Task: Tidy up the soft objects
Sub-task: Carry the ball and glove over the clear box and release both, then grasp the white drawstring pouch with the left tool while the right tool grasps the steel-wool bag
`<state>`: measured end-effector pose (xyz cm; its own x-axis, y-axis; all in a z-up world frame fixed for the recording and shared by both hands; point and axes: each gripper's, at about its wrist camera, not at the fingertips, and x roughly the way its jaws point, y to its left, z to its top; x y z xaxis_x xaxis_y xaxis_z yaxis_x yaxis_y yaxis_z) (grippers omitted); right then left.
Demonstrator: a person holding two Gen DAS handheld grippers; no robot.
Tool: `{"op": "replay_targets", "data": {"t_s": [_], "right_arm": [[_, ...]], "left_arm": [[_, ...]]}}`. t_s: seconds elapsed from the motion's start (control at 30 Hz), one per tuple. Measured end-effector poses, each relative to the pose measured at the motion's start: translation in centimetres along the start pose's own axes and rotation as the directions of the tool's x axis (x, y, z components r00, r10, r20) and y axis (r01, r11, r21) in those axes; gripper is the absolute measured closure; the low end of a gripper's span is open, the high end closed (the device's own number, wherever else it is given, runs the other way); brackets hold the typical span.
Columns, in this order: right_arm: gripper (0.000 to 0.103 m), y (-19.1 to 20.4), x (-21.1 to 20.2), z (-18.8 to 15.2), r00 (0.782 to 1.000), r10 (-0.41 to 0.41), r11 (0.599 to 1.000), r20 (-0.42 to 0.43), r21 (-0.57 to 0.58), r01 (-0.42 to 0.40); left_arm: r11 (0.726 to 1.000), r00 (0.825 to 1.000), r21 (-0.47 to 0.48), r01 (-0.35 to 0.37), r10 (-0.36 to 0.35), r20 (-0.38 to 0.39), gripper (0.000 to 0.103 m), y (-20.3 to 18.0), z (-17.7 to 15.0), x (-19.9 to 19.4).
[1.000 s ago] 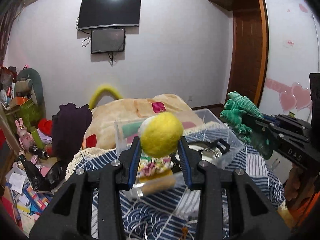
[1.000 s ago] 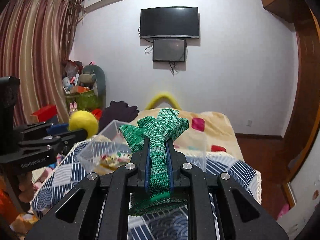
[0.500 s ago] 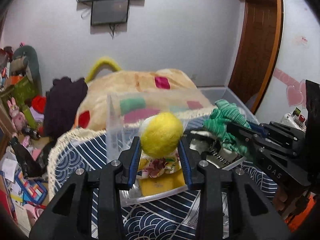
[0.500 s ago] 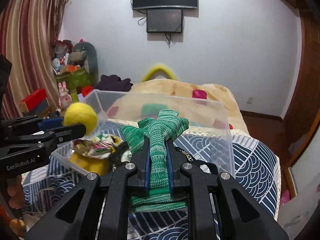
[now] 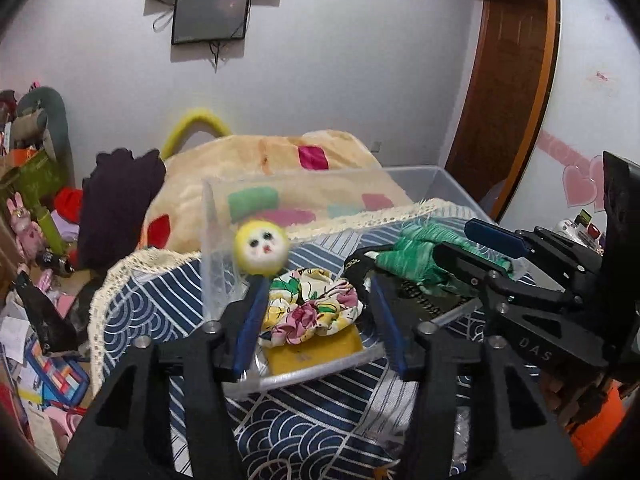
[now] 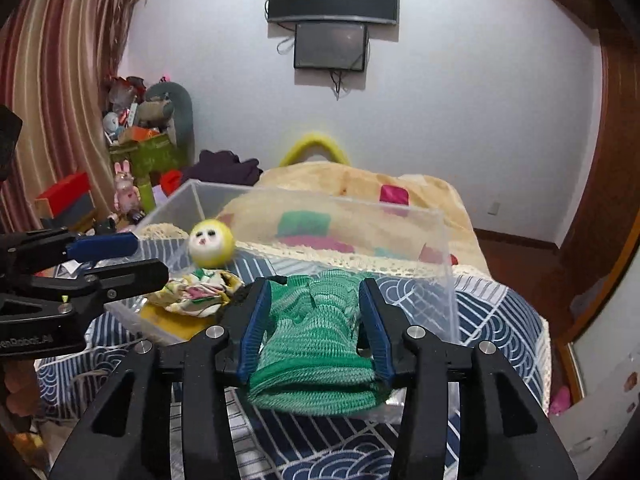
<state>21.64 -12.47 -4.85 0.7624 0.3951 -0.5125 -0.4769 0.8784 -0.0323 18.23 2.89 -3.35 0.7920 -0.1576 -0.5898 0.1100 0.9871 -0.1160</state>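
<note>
Bed [image 6: 500,312], blue wave-patterned cover: carrying a clear plastic box [image 6: 446,248] in front; cream blanket [image 6: 360,180] lying behind.

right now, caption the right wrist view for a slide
Open right gripper around green glove over clear bin; yellow ball mid-drop.

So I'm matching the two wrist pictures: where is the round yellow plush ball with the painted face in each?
Left wrist: yellow plush ball at centre-left, above the clear plastic bin's corner.
Right wrist: ball left of centre.
Shared landmark: floral fabric scrunchie just below it.
</note>
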Motion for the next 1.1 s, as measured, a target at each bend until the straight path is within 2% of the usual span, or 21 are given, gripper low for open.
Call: {"op": "replay_targets", "data": {"t_s": [0.03,0.13,0.2,0.27,0.37,0.6,0.8,0.97,1.1], "right_arm": [[0.061,0.0,-0.5,0.1,1.0,0.006,1.0,0.009,0.001,-0.007],[0.06,-0.1,-2.0,0.2,0.999,0.015,1.0,0.031,0.012,-0.016],[0.057,0.1,-3.3,-0.1,0.999,0.033,0.999,0.041,0.011,-0.033],[0.05,0.5,-4.4,-0.5,0.998,0.033,0.999,0.05,0.004,-0.033],[0.048,1.1,-5.6,-1.6,0.998,0.042,0.999,0.043,-0.003,-0.042],[0.048,2.6,-6.2,-4.4,0.997,0.072,0.997,-0.032,-0.007,-0.072],[0.045,3.7,-5.6,-6.7,0.992,0.088,0.996,-0.094,0.006,-0.087],[0.044,3.8,-4.0,-8.2,0.982,0.107,0.994,-0.158,0.048,-0.101],[0.044,4.0,-2.9,-9.1,0.969,0.138,0.99,-0.205,0.065,-0.127]], "left_arm": [[1.0,1.0,0.0,-0.001,0.001,0.013,0.038,-0.1,0.0,-0.6],[1.0,0.999,0.007,-0.007,0.007,0.036,0.033,-0.5,0.1,-2.2],[1.0,0.999,0.009,-0.011,0.011,0.041,0.024,-0.5,-0.1,-3.0],[1.0,0.999,0.014,-0.023,0.023,0.049,0.016,-0.7,-0.7,-3.9],[0.999,0.998,0.02,-0.048,0.047,0.05,0.007,-0.8,-2.3,-5.3],[0.998,0.997,0.02,-0.057,0.058,-0.048,0.006,-1.1,-6.6,-6.1],[0.999,0.987,0.004,-0.052,0.052,-0.152,0.006,-1.6,-11.1,-6.3],[0.998,0.974,0.028,-0.062,0.066,-0.216,0.006,-2.3,-14.3,-5.7],[0.999,0.969,-0.04,-0.015,0.005,-0.248,0.006,-1.6,-16.3,-5.0]]}}
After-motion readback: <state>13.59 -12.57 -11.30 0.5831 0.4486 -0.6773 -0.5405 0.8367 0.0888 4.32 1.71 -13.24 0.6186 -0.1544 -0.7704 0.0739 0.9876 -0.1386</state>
